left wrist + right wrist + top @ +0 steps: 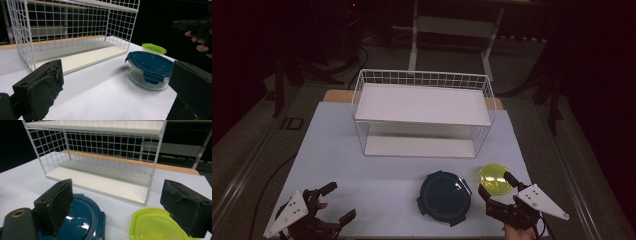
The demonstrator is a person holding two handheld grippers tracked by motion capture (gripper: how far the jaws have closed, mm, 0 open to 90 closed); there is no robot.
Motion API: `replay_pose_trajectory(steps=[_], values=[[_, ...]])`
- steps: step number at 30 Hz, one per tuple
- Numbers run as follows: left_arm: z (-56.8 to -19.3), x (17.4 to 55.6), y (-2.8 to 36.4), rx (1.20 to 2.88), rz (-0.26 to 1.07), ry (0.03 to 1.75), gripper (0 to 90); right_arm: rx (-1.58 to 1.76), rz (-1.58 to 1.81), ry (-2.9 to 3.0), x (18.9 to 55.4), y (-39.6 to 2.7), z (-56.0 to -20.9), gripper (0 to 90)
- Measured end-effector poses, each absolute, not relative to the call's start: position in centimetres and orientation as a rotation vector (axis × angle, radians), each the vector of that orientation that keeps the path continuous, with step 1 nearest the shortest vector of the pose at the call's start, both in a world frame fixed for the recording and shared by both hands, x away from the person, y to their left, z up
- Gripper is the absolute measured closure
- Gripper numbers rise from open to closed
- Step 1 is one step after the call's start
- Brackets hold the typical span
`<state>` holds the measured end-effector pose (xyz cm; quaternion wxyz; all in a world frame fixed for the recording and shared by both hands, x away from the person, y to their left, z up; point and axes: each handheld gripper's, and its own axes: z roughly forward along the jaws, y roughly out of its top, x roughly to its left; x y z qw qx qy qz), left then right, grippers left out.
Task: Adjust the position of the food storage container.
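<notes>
A round clear container with a dark blue clip lid [444,197] [150,65] [83,218] stands on the white table near its front edge. Just to its right sits a smaller container with a yellow-green lid [495,178] [154,48] [153,226]. My right gripper [497,186] [118,192] is open at the front right, its jaws on either side of the green lid's near edge and not touching it. Open and holding nothing, my left gripper [338,202] [116,75] rests at the front left corner and points toward the blue container.
A white two-tier wire shelf rack [422,117] [75,37] [100,170] stands at the middle back of the table [377,180], both shelves bare. Dark floor and table legs lie beyond. A person's fingers [200,37] hold the right gripper.
</notes>
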<state>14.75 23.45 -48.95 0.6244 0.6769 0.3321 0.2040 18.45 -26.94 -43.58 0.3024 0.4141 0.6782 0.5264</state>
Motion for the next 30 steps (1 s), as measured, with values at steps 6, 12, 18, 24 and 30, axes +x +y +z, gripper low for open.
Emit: replay_pose_trajectory(steps=[6, 12, 18, 24, 30], values=[[-49.0, 14.8, 23.5, 1.551, 0.471, 0.765, 0.0, 1.07, 1.43, 1.837, 18.8, -27.1, -41.4, 10.8], [-49.1, 15.0, 23.5, 1.548, 0.469, 0.771, 0.0, 1.049, 1.382, 1.913, 19.2, -27.4, -41.0, 11.7], [-49.1, 15.0, 23.5, 1.546, 0.462, 0.771, 0.0, 1.052, 1.346, 1.969, 19.4, -28.0, -41.8, 24.1], [-49.1, 15.1, 23.6, 1.541, 0.455, 0.773, 0.0, 1.079, 1.274, 2.111, 19.8, -28.0, -44.1, 45.1], [-49.1, 15.1, 23.5, 1.552, 0.453, 0.77, 0.0, 1.099, 1.224, 2.208, 19.9, -27.5, -46.4, 59.0]])
